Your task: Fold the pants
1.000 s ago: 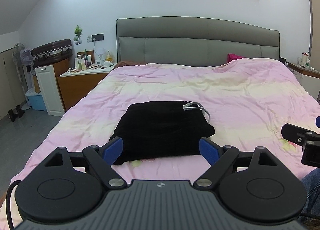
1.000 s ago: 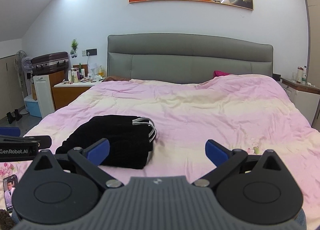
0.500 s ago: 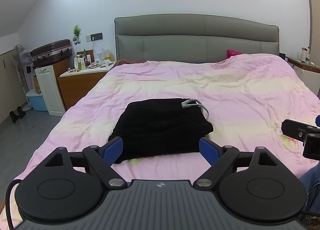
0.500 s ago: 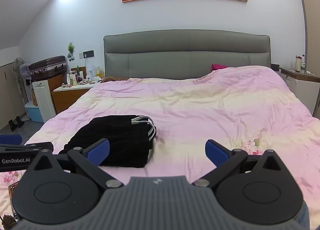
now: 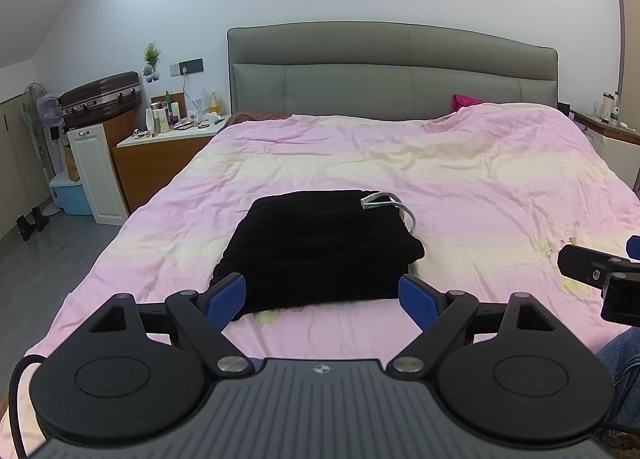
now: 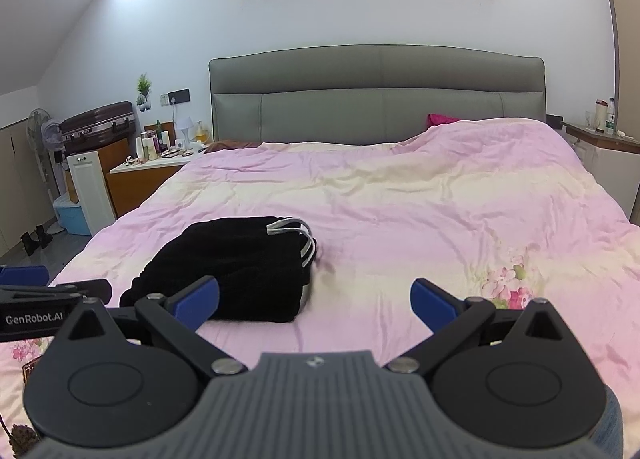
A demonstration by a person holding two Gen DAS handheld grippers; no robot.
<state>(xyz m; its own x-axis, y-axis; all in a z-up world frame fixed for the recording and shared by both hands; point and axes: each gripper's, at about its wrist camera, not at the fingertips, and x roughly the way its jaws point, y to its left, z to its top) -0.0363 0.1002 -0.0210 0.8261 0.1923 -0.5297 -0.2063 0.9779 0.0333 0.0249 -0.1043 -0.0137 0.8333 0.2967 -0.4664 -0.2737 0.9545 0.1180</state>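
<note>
Left gripper [image 5: 322, 297] and right gripper [image 6: 314, 301], each with its blue-padded fingers spread wide and nothing between them, held above the near edge of the bed. The black pants [image 5: 316, 249] lie folded into a compact rectangular bundle on the pink and cream quilt [image 5: 460, 187], toward the near left part of the bed, just beyond the left gripper's fingertips and clear of both tools. A grey-white drawstring [image 5: 386, 205] loops out at the bundle's far right corner. In the right wrist view the bundle [image 6: 236, 271] sits left of centre, behind the left finger pad [image 6: 198, 301]. Behind the quilt stands a grey padded headboard [image 5: 392, 71]; a nightstand [image 5: 160, 163] crowded with bottles stands to the left, and a suitcase [image 5: 102, 97] rests on a cabinet beyond it.
</note>
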